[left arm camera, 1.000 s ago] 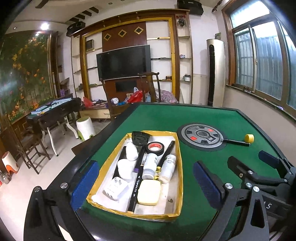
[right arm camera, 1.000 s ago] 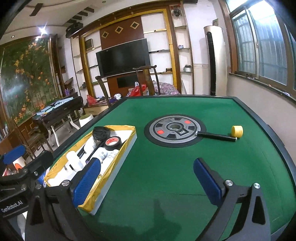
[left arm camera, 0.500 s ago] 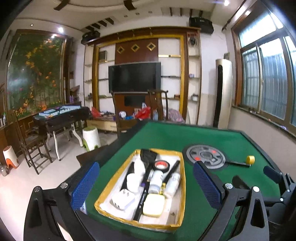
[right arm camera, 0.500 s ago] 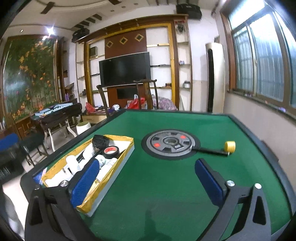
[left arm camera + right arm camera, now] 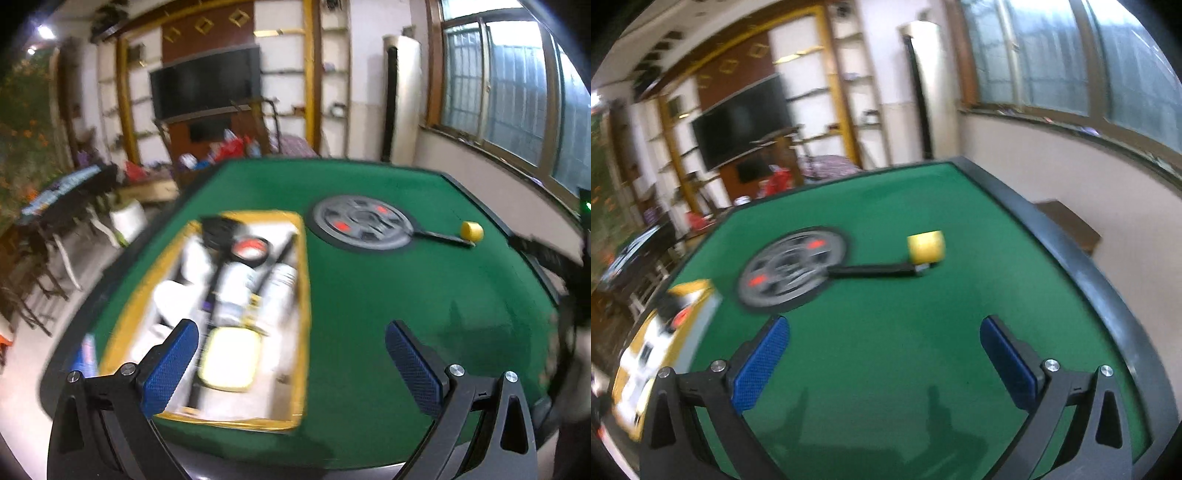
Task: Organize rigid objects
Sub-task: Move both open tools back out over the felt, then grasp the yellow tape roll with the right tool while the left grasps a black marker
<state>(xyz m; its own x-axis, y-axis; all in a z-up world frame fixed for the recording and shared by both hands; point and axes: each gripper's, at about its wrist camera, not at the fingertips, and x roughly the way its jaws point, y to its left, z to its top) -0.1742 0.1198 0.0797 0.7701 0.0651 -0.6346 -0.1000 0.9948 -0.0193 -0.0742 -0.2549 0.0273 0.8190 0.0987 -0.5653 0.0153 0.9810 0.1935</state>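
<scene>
Your left gripper is spread wide and grasps nothing; the yellow-rimmed tray of blurred bottles, tape and a pale yellow case lies just ahead between its fingers. Your right gripper is equally released over bare green tabletop, with the yellow tape roll and black marker well ahead.

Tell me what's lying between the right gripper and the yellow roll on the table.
Only bare green felt: the right wrist view shows nothing between the open right gripper and the yellow roll.
</scene>
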